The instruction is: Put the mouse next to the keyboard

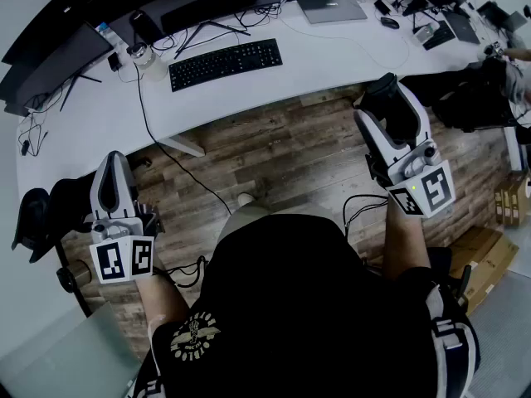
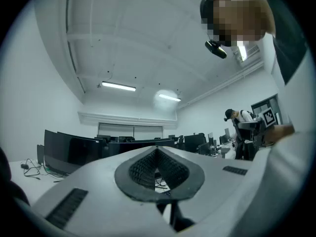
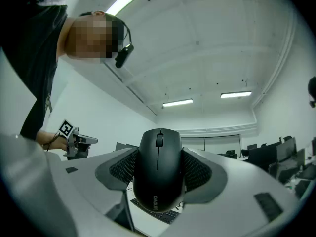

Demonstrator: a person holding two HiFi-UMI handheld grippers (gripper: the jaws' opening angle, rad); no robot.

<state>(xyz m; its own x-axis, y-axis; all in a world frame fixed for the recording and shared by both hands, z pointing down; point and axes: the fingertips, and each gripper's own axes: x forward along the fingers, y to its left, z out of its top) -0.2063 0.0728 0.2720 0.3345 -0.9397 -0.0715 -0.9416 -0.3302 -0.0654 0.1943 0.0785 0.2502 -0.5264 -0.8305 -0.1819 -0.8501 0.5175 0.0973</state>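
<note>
A black mouse (image 3: 158,177) sits upright between the ribbed pads of my right gripper (image 3: 159,168), which is shut on its sides. In the head view the right gripper (image 1: 387,88) holds the mouse (image 1: 398,110) over the wooden floor, just short of the white desk's (image 1: 332,48) front edge. The black keyboard (image 1: 226,63) lies on the desk to the left of it and also shows below the mouse (image 3: 160,215). My left gripper (image 1: 112,160) hangs over the floor at the lower left. Its pads (image 2: 143,169) meet at the tips with nothing between them.
Dark monitors (image 1: 207,2) stand behind the keyboard, with cables around them. A laptop (image 1: 330,5), a second mouse (image 1: 390,21) and small devices lie on the far right of the desk. A black chair (image 1: 37,218) stands at the left and cardboard boxes (image 1: 485,251) at the right.
</note>
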